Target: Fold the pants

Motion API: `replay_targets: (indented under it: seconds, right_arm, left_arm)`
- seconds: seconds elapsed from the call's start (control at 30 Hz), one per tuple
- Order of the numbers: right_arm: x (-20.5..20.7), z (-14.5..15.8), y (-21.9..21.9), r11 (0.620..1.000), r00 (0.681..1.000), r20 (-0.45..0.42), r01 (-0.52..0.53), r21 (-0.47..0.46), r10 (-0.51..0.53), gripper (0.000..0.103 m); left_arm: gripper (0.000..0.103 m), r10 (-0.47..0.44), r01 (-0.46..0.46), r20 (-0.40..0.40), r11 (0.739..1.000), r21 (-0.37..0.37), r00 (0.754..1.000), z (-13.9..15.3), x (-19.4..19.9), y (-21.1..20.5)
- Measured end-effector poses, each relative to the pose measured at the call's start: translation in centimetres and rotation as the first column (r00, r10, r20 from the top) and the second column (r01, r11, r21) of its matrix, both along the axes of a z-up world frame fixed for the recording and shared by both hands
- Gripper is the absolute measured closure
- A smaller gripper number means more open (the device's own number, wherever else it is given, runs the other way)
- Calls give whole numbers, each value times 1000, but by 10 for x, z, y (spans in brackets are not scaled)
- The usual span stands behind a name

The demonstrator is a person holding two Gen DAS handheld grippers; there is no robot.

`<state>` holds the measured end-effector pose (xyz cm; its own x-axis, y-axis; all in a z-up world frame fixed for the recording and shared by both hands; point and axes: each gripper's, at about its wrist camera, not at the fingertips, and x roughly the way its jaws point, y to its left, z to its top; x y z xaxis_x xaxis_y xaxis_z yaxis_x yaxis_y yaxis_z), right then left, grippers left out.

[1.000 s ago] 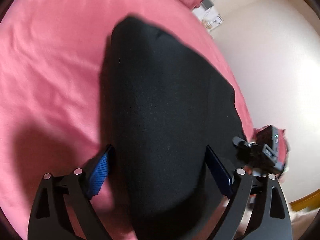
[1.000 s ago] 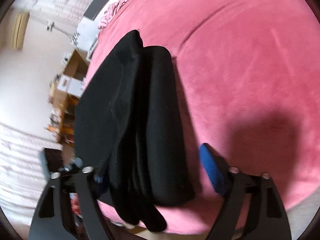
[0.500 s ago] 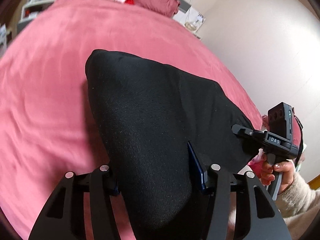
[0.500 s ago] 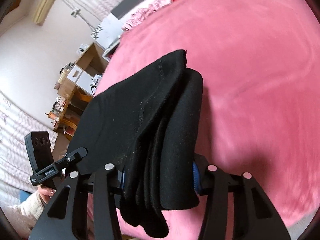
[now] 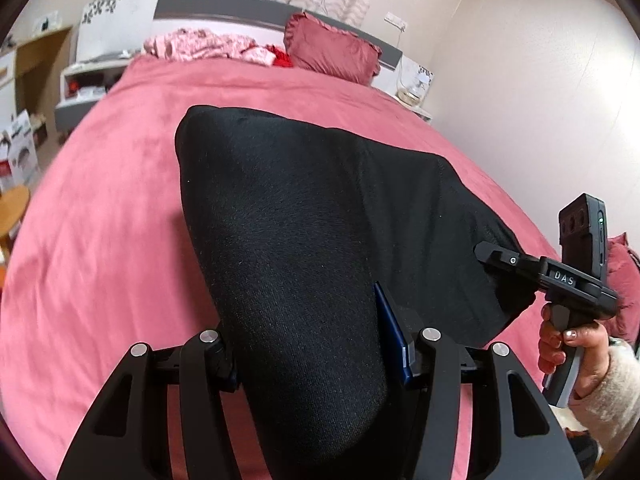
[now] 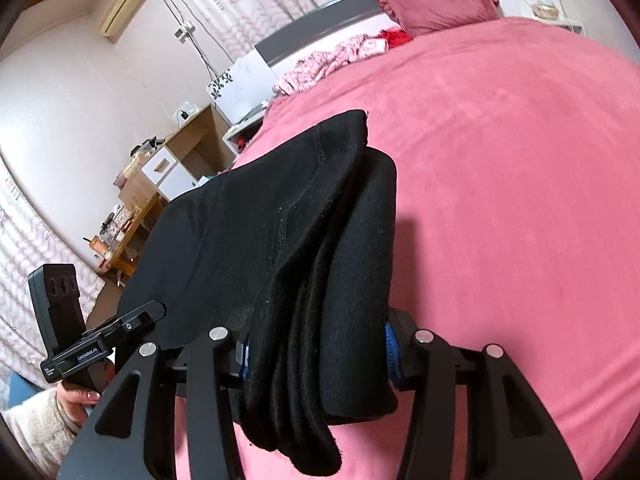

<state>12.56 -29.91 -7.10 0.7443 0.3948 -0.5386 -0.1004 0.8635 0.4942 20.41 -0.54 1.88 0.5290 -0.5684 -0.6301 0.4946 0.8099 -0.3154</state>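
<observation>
So you've got the big pink bed [image 5: 100, 208] filling most of both views, with the grey headboard [image 5: 224, 4] at the far end and curtains behind it. Up there against the headboard sits a dark red pillow [image 5: 332, 56], and left of it a crumpled pile of pink patterned clothes [image 5: 200, 46]. In the right wrist view a wooden desk [image 6: 176, 164] stands off the bed's left side, cluttered with small stuff too tiny to make out.

The pants [image 5: 304, 240], black and already folded into a thick bundle, stretch between your two grippers, lifted at the near edge of the bed; whether the far end touches the cover, can't tell. In the right wrist view you can see the stacked layers, with a loose end drooping down below the jaws on the near side.

Your left gripper [image 5: 312, 356] is clamped on the left end of the bundle; the jaws closed down within the last second and cloth fills the gap, one blue pad [image 5: 390, 332] pressed against it. Your right gripper [image 6: 316, 354] is squeezing the layered right end the same way, having closed a bit too, blue pads just peeking out either side.

Your right hand [image 5: 568, 354], in a fuzzy cream sleeve [image 5: 612, 396], shows at the right in the left wrist view, wrapped round the handle.
</observation>
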Motion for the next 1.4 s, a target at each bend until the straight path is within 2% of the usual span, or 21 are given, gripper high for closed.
replay_targets:
  seconds: [0.1,0.2,0.27,0.3,0.4,0.5,0.63,0.67,0.73,0.8,0.87,0.93,1.0,1.03,1.07,1.1,1.17,1.27,1.3,1.37,1.4]
  right_arm:
    - [23,-11,3,1000,1000,5,10,-16,-10,56]
    - [46,-38,3,999,997,-72,34,-39,-36,55]
    - [52,-60,-1,996,990,-124,55,-65,-62,47]
    - [47,-66,-3,995,992,-99,71,-65,-77,37]
    - [44,-71,-5,994,992,-85,84,-75,-90,33]
    - [46,-66,1,986,990,-83,102,-132,-114,27]
    - [38,-56,-3,977,983,-75,156,-147,-169,27]
    - [28,-47,-2,969,979,-48,186,-162,-196,30]
    - [9,-28,5,957,979,41,202,-209,-198,62]
    - [-4,-18,13,960,983,97,173,-219,-155,77]
    - [-9,-15,27,970,991,113,101,-221,-78,80]
    - [-5,-19,42,961,996,79,51,-272,-31,85]
    - [-2,-32,46,946,999,23,50,-322,-45,89]
    - [1,-38,43,944,998,3,63,-325,-66,101]
    - [3,-46,34,948,995,-16,89,-307,-98,103]
    - [4,-51,26,958,994,-26,99,-270,-110,103]
    - [7,-56,19,970,990,-35,126,-206,-136,103]
    - [5,-52,32,945,986,-11,158,-287,-168,103]
    - [3,-49,36,937,983,-3,172,-305,-182,102]
    - [-8,-41,44,939,981,14,188,-289,-193,78]
    - [-15,-38,48,943,981,28,192,-272,-192,42]
  left_arm:
    - [50,14,-14,10,1000,14,1000,-10,21,-4]
    - [50,10,-10,-11,998,63,1000,-33,35,-10]
    - [49,8,-2,-55,994,108,998,-57,40,-15]
    - [45,19,-13,-53,994,106,998,-66,36,-13]
    - [30,64,-63,-15,996,61,998,-77,30,-3]
    - [21,98,-102,43,989,103,994,-76,24,-5]
    - [12,132,-159,146,967,198,980,-60,-1,-11]
    - [12,141,-180,181,958,223,973,-54,-11,-10]
    - [12,143,-202,246,951,235,959,-45,-26,-7]
    - [12,149,-210,283,957,199,947,-39,-42,-3]
    - [12,143,-191,275,969,159,951,-36,-45,-5]
    - [15,135,-185,261,967,175,956,-40,-46,-15]
    - [22,126,-180,237,959,220,963,-47,-34,-25]
    - [22,129,-181,205,948,261,970,-56,-27,-29]
    - [22,127,-173,168,939,296,978,-64,-23,-32]
    - [22,118,-156,134,933,324,984,-73,-19,-34]
    - [20,112,-158,159,936,316,981,-74,-23,-32]
    - [20,119,-169,161,925,341,980,-73,-27,-34]
    - [20,131,-177,154,924,340,979,-73,-30,-33]
    - [17,166,-196,120,928,317,979,-71,-37,-27]
    - [14,184,-206,101,930,304,978,-71,-39,-24]
